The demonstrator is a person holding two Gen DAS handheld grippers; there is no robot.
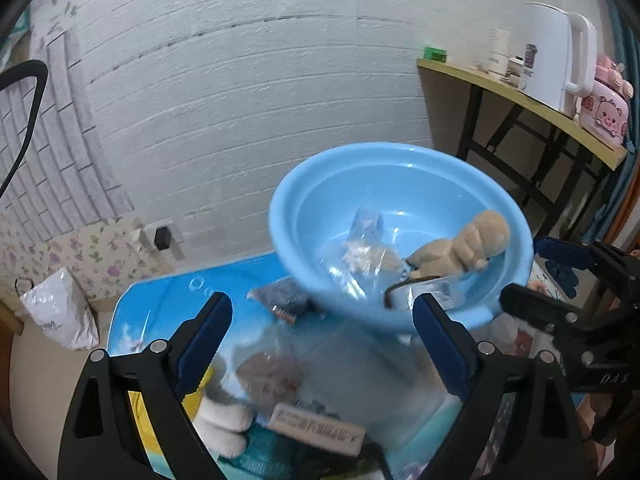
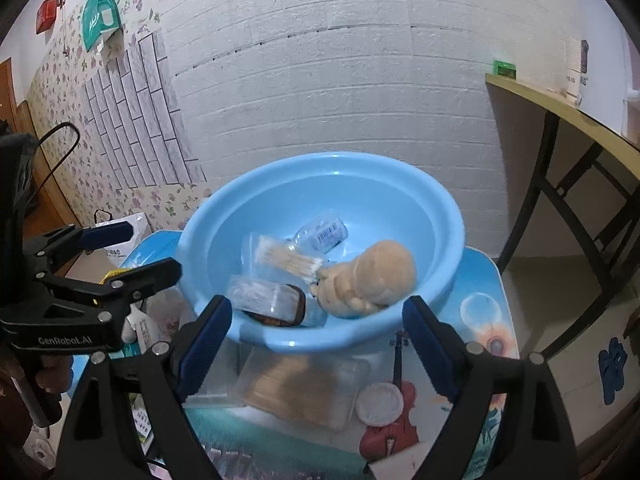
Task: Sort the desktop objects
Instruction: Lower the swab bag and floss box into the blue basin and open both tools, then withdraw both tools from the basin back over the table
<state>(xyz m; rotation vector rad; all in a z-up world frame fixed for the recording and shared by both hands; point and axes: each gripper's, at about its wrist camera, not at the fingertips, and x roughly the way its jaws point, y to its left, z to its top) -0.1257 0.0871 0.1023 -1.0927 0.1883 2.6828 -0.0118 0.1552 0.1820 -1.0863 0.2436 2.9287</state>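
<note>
A light blue basin stands on the small printed table. It holds a tan plush toy, a bag of cotton swabs, a clear bottle and a dark brown case. In the left wrist view the basin is ahead to the right. My left gripper is open and empty above a clear bag and a white eraser. My right gripper is open and empty at the basin's near rim, above a clear box of sticks.
A white round pad lies right of the stick box. A yellow and white plush lies under my left gripper. A wooden side table with a white kettle stands to the right. A white plastic bag sits on the floor by the wall.
</note>
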